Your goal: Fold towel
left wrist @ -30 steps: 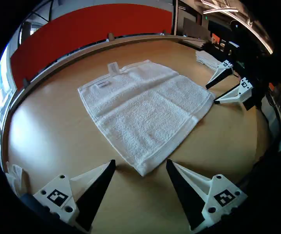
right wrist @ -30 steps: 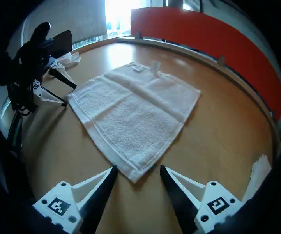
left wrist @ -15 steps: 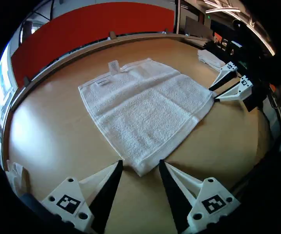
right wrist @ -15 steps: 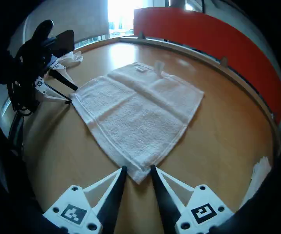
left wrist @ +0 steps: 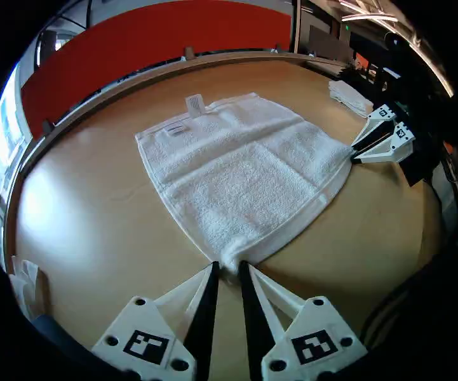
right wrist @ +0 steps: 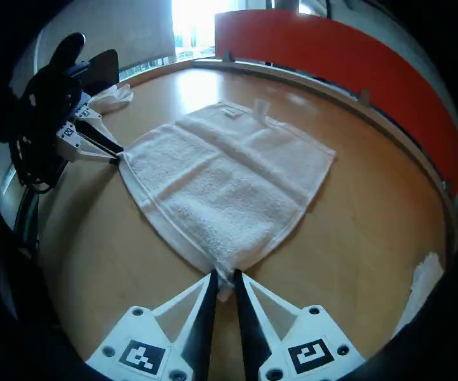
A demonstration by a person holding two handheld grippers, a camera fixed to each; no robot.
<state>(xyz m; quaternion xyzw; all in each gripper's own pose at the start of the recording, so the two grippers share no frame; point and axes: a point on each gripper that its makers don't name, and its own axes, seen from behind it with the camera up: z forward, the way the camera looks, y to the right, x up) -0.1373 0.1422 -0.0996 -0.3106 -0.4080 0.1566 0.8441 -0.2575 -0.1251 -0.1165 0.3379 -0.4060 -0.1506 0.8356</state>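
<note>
A white towel (left wrist: 241, 171) lies spread flat on the wooden table (left wrist: 89, 209), with a small label tag (left wrist: 195, 105) at its far edge. My left gripper (left wrist: 228, 267) is shut on the towel's near corner, which bunches up between the fingers. At the towel's right corner, my right gripper (left wrist: 354, 152) pinches the cloth. From the right gripper view, the towel (right wrist: 229, 184) runs away from my right gripper (right wrist: 225, 276), shut on its near corner. The left gripper (right wrist: 117, 155) holds the corner at the left there.
A raised rim (left wrist: 133, 82) and a red panel (left wrist: 152, 38) bound the table's far side. A stack of folded white cloth (left wrist: 349, 95) sits beyond the right gripper. Another white cloth (right wrist: 425, 276) lies near the table edge. Bare wood surrounds the towel.
Both grippers moved forward onto the towel's corners and went from open to shut on them. The towel's edges have puckered slightly toward each pinched corner.
</note>
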